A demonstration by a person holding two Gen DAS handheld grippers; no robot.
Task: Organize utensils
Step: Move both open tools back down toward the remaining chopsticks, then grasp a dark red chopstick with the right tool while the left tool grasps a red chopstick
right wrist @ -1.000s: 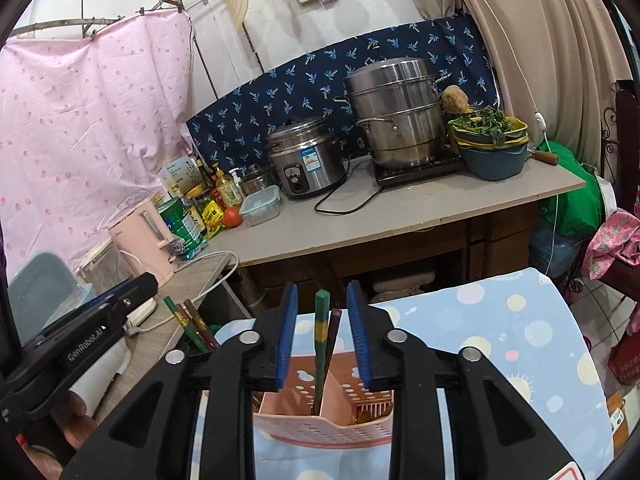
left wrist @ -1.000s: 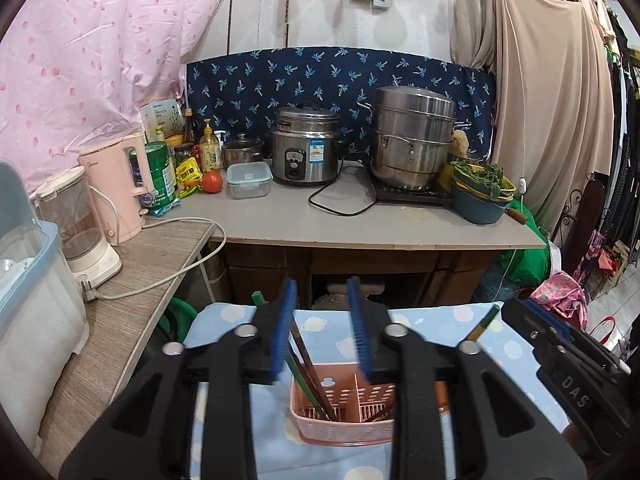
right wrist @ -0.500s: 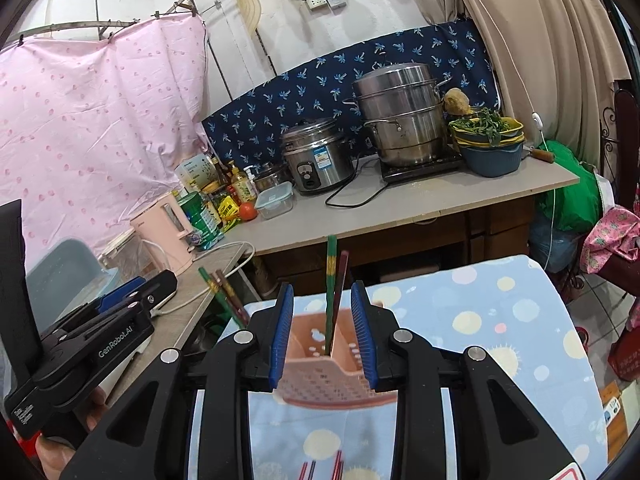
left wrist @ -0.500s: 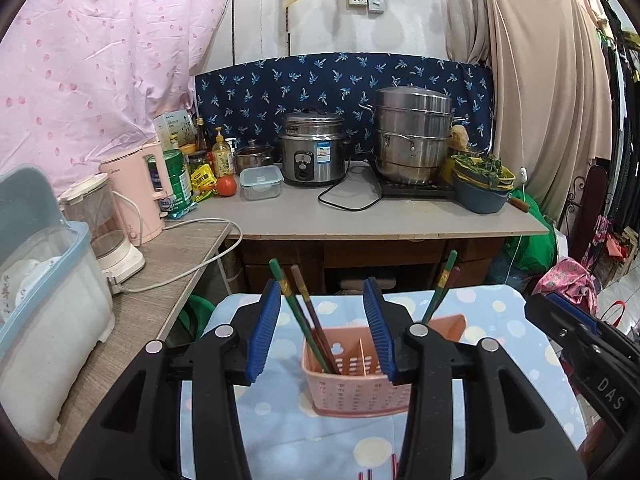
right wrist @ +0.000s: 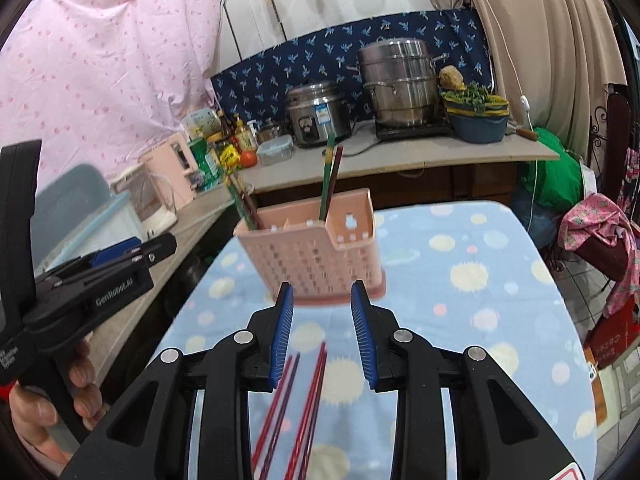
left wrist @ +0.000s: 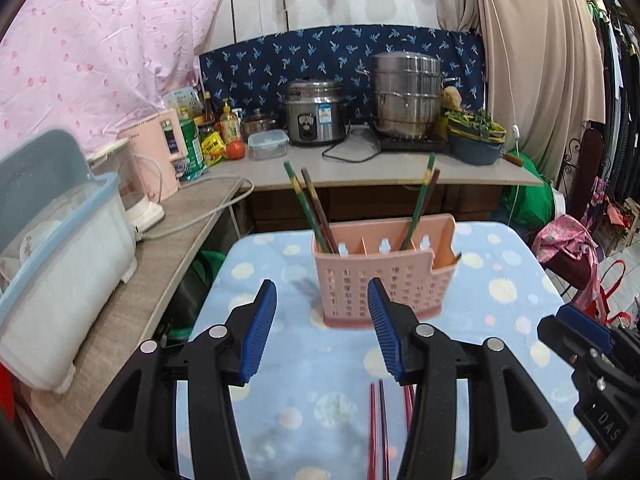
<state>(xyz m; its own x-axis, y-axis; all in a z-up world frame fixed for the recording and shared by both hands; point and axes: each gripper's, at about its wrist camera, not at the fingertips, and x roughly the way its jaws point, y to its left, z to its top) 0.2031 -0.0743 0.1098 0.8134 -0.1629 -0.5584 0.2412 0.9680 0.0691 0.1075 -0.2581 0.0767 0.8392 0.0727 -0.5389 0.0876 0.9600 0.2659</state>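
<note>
On the bench with the blue dotted cloth [left wrist: 256, 272] stands the pink utensil basket [left wrist: 380, 280], upright, toward the far end of the cloth. Two pairs of chopsticks lean out of it. One green and brown pair [left wrist: 308, 204] sits in the left compartment and tilts left, and another green and brown pair [left wrist: 422, 200] sits farther right and tilts right.

Your left claw [left wrist: 322, 324] hovers over the cloth on the near side of the basket. Its blue pads [left wrist: 256, 328] are apart and widening, with nothing between them but the view of the cloth and the basket's lower left corner beyond. You can see your right claw's tip at the right edge of that view.

Your right claw [right wrist: 322, 334] also sits short of the basket, and its pads [right wrist: 280, 336] stand apart with a narrower gap and grip nothing. Below and between them, red chopsticks [right wrist: 296, 400] lie flat on the cloth, pointing toward the basket. They look blurred, so you cannot count them surely. From the left wrist view the same red sticks [left wrist: 378, 432] show under the right finger of your left claw.

Your hand [right wrist: 48, 404] wraps the left claw's handle at the left edge of the right wrist view.

Behind the cloth, a rice cooker [left wrist: 316, 116] and a steel steamer pot [left wrist: 408, 96] sit on the back counter.
</note>
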